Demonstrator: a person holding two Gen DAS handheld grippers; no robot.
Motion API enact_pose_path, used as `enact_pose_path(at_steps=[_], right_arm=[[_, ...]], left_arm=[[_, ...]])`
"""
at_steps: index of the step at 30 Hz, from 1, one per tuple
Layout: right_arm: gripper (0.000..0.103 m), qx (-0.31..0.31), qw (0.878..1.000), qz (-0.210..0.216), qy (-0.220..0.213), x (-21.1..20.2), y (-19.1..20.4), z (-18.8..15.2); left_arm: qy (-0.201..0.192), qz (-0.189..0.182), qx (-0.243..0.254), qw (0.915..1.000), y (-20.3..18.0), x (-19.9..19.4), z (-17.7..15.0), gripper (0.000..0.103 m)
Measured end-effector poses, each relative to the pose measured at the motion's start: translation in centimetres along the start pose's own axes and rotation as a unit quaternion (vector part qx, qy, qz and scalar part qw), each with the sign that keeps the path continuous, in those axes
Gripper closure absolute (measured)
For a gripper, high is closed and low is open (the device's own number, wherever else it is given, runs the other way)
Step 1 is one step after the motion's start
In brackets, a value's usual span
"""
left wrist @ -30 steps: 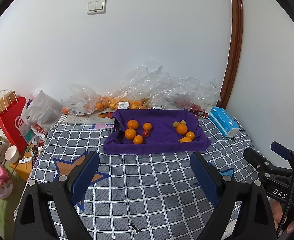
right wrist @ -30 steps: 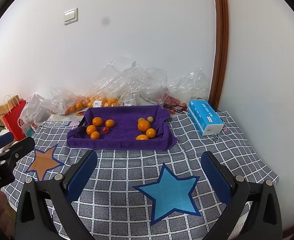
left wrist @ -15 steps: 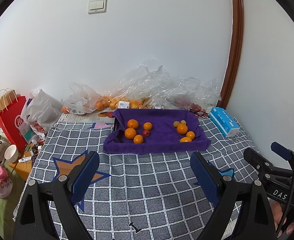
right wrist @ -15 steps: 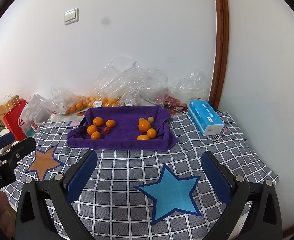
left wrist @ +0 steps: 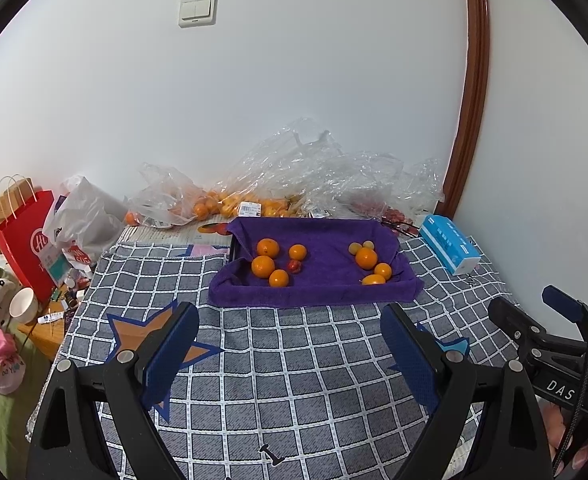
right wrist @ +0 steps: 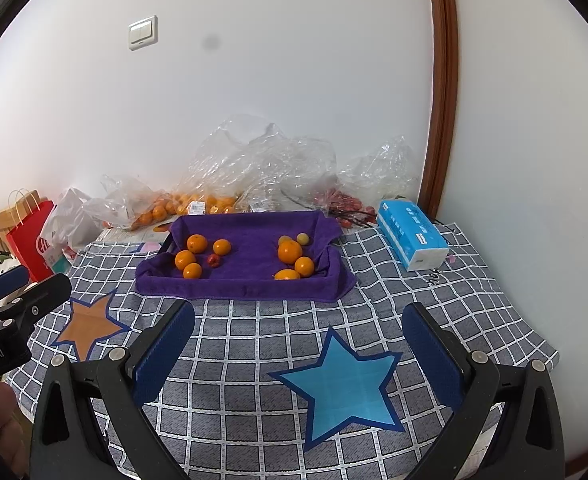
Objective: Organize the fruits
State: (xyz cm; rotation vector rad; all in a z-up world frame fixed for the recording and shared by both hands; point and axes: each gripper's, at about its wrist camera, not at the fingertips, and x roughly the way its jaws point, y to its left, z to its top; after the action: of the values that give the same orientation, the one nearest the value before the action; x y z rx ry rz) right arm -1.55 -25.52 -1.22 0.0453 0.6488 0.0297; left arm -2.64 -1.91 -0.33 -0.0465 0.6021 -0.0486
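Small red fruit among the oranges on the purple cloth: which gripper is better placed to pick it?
Left, probably. The small red fruit lies in the tray's left cluster, nearly centred ahead of the open left gripper. From the right gripper, also open, it sits off to the left. Neither holds anything.

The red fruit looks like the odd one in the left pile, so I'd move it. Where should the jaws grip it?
Grip the red fruit across its middle, coming from above. It is small and round, with oranges close on its left, so set the jaws front to back.
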Motion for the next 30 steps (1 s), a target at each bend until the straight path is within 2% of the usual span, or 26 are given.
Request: enact_pose_path(at_steps=[30], right_arm=[[0.001, -0.001, 1.0, 0.0, -0.001, 0.05, 0.28, -0.05]], left_arm=[[0.001, -0.001, -0.001, 1.0, 0.26, -0.04, 0.13, 0.011]])
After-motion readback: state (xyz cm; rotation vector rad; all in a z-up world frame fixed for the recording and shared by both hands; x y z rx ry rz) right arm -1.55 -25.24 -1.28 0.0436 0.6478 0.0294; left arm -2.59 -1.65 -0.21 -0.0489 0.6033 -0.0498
